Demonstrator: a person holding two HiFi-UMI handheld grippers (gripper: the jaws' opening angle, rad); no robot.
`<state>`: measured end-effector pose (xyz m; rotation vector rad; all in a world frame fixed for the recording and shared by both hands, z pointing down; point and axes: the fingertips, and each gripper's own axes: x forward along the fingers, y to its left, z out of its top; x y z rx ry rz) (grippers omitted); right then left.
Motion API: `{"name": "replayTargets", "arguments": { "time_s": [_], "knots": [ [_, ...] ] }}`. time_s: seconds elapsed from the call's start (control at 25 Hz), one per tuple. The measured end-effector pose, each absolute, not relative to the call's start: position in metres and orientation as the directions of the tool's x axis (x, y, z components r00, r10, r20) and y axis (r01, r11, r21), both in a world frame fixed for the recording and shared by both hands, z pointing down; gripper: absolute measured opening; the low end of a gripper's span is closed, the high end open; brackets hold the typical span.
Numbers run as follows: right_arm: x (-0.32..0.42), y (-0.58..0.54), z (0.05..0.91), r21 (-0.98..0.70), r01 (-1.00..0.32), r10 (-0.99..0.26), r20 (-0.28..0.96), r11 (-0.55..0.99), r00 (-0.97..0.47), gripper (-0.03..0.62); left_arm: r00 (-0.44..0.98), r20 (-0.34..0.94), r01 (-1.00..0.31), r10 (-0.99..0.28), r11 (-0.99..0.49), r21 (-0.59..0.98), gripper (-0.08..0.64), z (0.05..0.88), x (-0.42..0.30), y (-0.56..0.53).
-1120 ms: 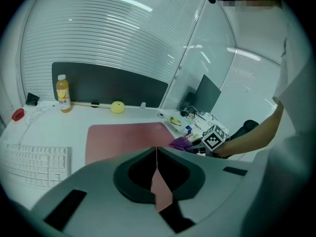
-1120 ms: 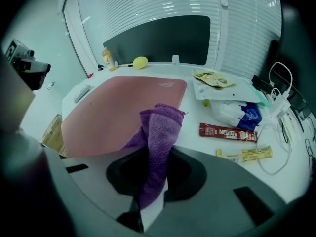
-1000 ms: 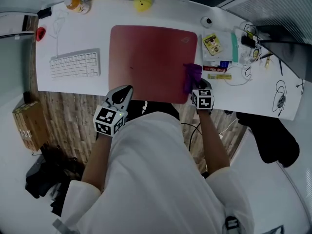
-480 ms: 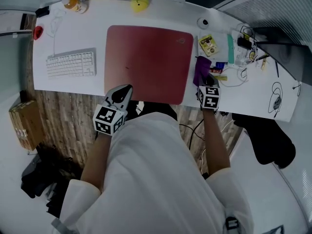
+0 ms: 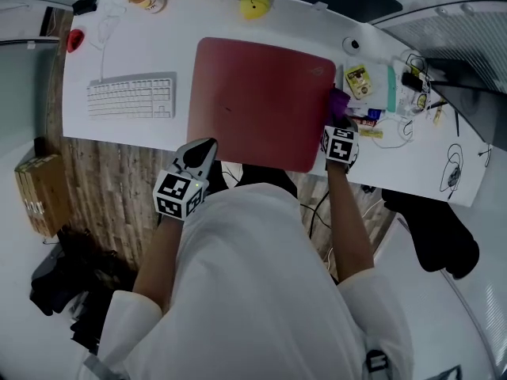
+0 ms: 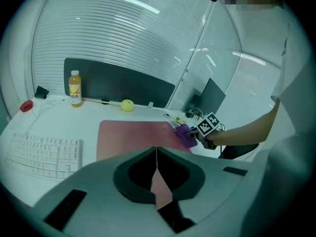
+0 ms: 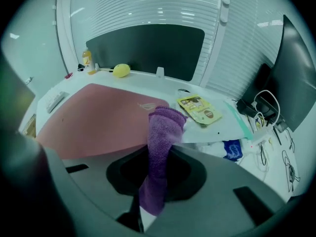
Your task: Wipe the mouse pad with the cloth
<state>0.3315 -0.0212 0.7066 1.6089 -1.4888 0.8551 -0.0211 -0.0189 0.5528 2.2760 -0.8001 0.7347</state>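
**Poised at the three o'clock edge**

Head view: the red mouse pad (image 5: 261,101) lies flat in the middle of the white table (image 5: 135,58), with a keyboard (image 5: 131,97) well apart at its 9 o'clock. The right claw (image 5: 338,119) sits at the pad's 3 o'clock edge, with the purple cloth (image 5: 339,101) bunched just ahead of it, at or just past the pad's border. The left claw (image 5: 200,150) hangs near the pad's 7 o'clock corner, off the pad by the table's near edge.

Left gripper view: the left claw's jaws are clenched tight, meeting along one seam with nothing between them. Beyond them the pad stretches away, and the cloth (image 6: 185,135) shows at about 1 o'clock, at the pad's far corner.

Right gripper view: the right claw (image 7: 157,159) is clamped on the cloth, which stands up between the jaws as a limp folded roll and droops below them. The pad (image 7: 98,117) spreads to 10 o'clock, and a snack packet (image 7: 200,107) lies at 1 o'clock.

The cloth looks soft, light and floppy, so a pinch on its bunched middle, as here, should keep a wad underneath for wiping. A loose tail might drag or fold over. The pad looks thin and flexible. It may creep under a sideways stroke, and the idle left claw could pin its near edge.
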Motion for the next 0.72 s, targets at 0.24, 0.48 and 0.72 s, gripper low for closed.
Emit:
{"name": "replayTargets", "arguments": {
  "time_s": [0.24,0.48,0.72],
  "knots": [
    [0.297,-0.032,0.723,0.096,-0.995,-0.432,0.896,-0.03,0.099,0.075,0.66,0.654,-0.705,-0.371,-0.607,0.366,0.02,0.551,-0.065,-0.032],
    [0.248,-0.044,0.731,0.039,-0.999,-0.396,0.917,-0.034,0.049,0.075,0.654,0.655,-0.719,-0.377,-0.578,0.386,0.02,0.556,-0.108,-0.037],
    [0.195,-0.062,0.732,0.015,-1.0,-0.391,0.92,0.012,0.009,0.075,0.653,0.656,-0.728,-0.378,-0.552,0.407,0.02,0.566,-0.139,-0.036]
  ]
}}
